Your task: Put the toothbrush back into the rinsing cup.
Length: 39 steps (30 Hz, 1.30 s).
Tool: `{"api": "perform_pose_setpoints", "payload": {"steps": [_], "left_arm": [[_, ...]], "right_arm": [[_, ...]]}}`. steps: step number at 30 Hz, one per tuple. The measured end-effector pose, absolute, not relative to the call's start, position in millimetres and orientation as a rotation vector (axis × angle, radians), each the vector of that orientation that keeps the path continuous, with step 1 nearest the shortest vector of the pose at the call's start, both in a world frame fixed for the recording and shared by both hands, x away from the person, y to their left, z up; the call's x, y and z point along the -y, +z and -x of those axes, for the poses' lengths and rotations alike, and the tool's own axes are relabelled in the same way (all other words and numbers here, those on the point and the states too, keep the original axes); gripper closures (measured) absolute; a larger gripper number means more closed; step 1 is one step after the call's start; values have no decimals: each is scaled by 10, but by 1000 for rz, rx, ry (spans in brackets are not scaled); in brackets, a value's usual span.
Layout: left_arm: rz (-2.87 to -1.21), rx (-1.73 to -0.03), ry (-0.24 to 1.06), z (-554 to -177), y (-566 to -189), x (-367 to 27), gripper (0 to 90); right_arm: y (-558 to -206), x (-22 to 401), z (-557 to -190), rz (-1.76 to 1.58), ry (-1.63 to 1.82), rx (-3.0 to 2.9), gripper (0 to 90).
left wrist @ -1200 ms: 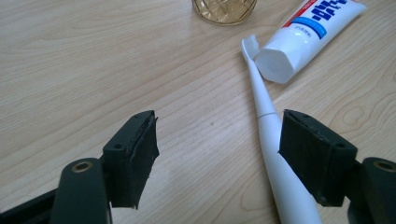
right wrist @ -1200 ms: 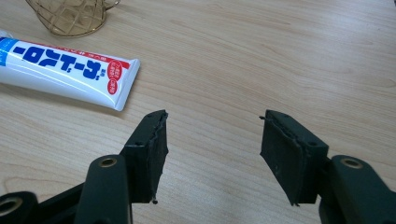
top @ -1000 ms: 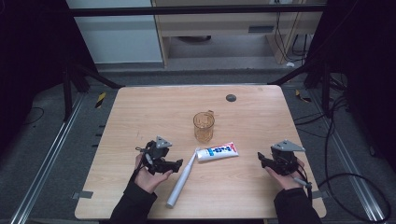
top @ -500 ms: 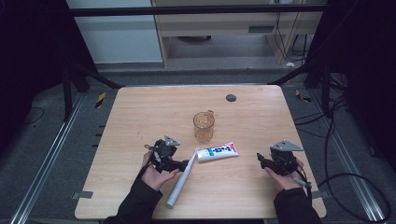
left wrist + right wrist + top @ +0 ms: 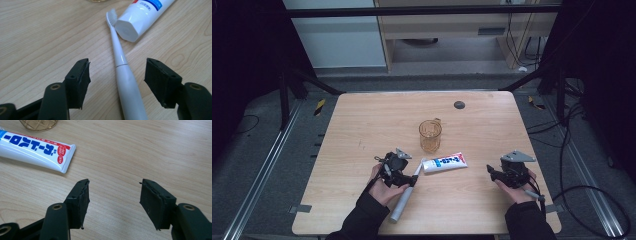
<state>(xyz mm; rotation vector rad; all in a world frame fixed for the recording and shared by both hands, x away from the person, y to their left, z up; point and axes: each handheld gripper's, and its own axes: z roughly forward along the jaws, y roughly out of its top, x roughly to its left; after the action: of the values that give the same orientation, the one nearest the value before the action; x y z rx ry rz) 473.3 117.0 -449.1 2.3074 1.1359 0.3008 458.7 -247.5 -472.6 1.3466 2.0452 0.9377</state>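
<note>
One toothbrush [image 5: 120,62] lies on the table [image 5: 362,130] between the left gripper [image 5: 117,75]'s just-closing, unclamped jaws. One toothpaste tube [image 5: 444,162], one cup [image 5: 430,135]. Right gripper [image 5: 113,197] gapes empty. Handle end cut off.

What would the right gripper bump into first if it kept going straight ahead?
Probably nothing close: bare table lies ahead between the right gripper's open jaws. The toothpaste tube sits off to the side of that line, though depth is hard to judge.

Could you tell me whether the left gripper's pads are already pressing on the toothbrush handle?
No, the left gripper straddles the toothbrush with clear gaps between the handle and both pads.
</note>
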Motion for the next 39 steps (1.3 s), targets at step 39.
{"api": "perform_pose_setpoints", "payload": {"steps": [39], "left_arm": [[-2433, -1193, 201, -4815, -4721, -1013, 546]], "right_arm": [[-4764, 2460, -4611, -1343, 921, -2082, 403]]}}
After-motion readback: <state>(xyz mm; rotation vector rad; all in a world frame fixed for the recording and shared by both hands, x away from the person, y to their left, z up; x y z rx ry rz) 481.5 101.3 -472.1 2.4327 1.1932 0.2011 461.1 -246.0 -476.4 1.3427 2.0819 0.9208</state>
